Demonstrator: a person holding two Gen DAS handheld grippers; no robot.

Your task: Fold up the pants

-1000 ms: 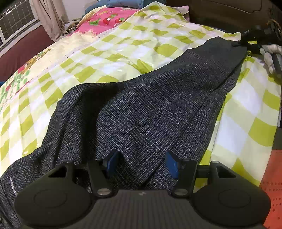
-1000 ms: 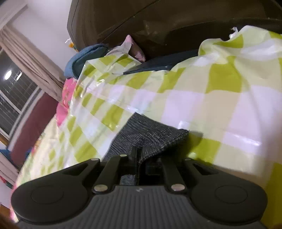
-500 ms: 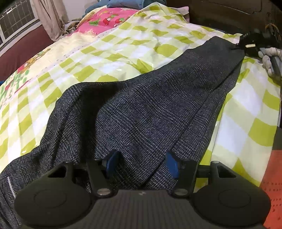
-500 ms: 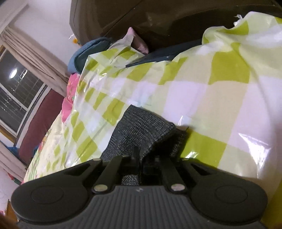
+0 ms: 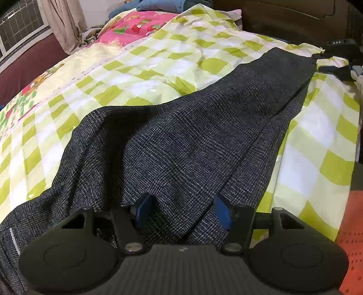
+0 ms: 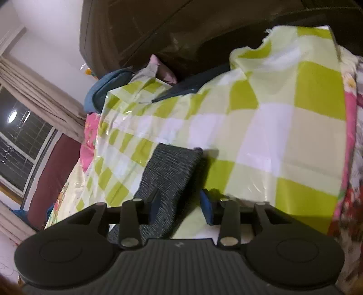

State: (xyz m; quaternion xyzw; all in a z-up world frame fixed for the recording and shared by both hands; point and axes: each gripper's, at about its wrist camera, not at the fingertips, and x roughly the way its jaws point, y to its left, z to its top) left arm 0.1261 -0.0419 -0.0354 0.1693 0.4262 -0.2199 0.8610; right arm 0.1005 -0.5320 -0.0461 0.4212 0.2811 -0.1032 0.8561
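Dark grey checked pants [image 5: 192,140] lie stretched along the green-and-white checked sheet [image 5: 158,68], legs together, running from the near waist end to the far hem. My left gripper [image 5: 183,210] is open, its blue pads astride a raised fold of the pants. My right gripper [image 6: 180,204] is open over the hem end of the pants [image 6: 170,168], which lies flat on the sheet; it also shows at the far right of the left wrist view [image 5: 335,65].
A pink floral blanket [image 5: 140,25] and blue folded cloth [image 5: 163,4] lie at the head of the bed. A dark wooden headboard [image 6: 181,29] rises behind. Window and curtain [image 6: 34,95] stand left. An orange surface [image 5: 349,238] lies beyond the bed's right edge.
My right gripper was shut on the pants hem and has opened, letting the hem drop flat on the sheet. The left gripper stays open in place.
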